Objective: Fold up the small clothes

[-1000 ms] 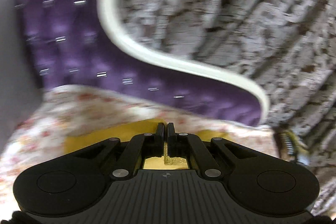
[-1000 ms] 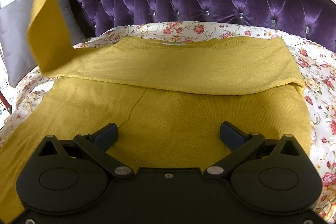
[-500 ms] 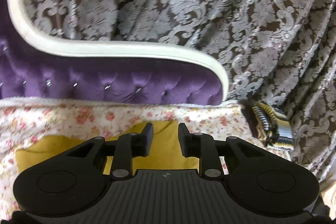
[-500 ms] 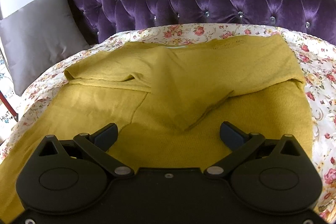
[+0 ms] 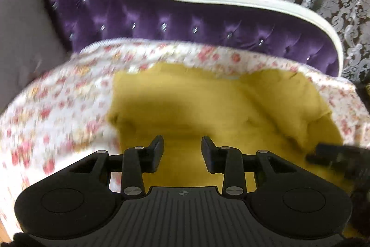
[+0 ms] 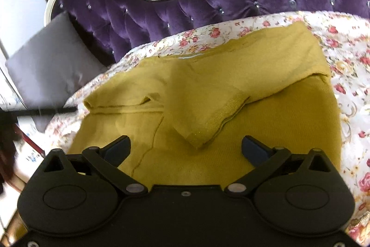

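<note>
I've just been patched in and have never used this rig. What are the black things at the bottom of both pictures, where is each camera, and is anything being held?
There is no robot arm: a person holds a two-finger gripper in each hand, with a camera on each looking forward along its fingers. One picture looks past the left gripper, the other past the right gripper. Both look over a mustard-yellow sweater lying on a floral sheet, with one sleeve folded across its front. Behind it are a purple tufted headboard and a grey pillow. Neither gripper holds anything. The left fingers have just been opening, the wide right ones closing slightly; nothing lies between either pair.
</note>
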A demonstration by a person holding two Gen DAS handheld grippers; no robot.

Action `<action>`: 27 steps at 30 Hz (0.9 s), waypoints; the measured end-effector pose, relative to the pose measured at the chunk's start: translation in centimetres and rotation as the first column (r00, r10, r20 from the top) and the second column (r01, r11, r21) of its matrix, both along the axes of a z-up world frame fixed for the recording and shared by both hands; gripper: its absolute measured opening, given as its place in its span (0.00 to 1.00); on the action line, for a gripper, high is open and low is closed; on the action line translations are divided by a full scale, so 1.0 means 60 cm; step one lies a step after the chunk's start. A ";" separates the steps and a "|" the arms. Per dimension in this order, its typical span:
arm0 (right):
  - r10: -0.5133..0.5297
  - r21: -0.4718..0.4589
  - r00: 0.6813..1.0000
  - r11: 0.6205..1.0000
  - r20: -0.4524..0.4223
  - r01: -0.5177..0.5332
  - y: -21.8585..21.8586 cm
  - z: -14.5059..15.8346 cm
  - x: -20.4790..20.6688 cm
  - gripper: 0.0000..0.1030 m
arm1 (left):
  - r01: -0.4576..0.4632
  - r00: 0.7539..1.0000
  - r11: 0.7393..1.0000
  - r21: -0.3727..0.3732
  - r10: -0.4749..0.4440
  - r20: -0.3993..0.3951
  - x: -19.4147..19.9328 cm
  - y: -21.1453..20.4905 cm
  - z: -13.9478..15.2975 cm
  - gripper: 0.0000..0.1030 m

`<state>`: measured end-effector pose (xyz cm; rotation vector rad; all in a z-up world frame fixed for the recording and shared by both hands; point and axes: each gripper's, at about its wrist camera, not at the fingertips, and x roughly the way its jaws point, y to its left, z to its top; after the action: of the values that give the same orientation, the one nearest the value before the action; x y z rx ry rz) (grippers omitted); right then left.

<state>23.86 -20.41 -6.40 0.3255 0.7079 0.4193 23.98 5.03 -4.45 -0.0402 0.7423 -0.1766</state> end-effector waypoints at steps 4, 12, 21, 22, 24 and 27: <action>-0.065 0.059 0.998 0.996 -0.018 0.066 -0.019 0.003 0.008 0.77 | -0.004 1.000 1.000 0.013 0.004 -0.017 -0.016 -0.006 -0.039 0.34; -0.144 0.096 0.987 0.984 -0.067 0.150 -0.034 -0.008 0.032 0.63 | 0.012 0.997 0.999 0.042 -0.015 0.071 -0.054 -0.020 -0.085 0.54; -0.154 0.114 0.980 0.979 -0.125 0.169 -0.028 -0.019 0.055 0.12 | 0.057 0.996 0.998 0.027 -0.058 0.061 -0.052 -0.026 -0.093 0.74; -0.148 0.104 0.981 0.981 -0.122 0.161 -0.026 -0.014 0.054 0.11 | 0.058 0.996 0.998 0.039 -0.060 0.061 -0.053 -0.030 -0.094 0.74; -0.132 0.056 0.988 0.989 -0.079 0.137 -0.019 0.008 0.050 0.11 | 0.059 0.996 0.997 0.056 -0.062 0.061 -0.054 -0.034 -0.095 0.75; -0.114 -0.043 0.993 0.993 0.010 0.114 -0.019 0.066 0.059 0.11 | 0.059 0.996 0.998 0.027 -0.060 0.060 -0.054 -0.026 -0.095 0.75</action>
<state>27.39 -21.55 -2.43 0.3213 0.6863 0.2961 20.76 3.47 -10.17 0.0113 0.6853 -0.2246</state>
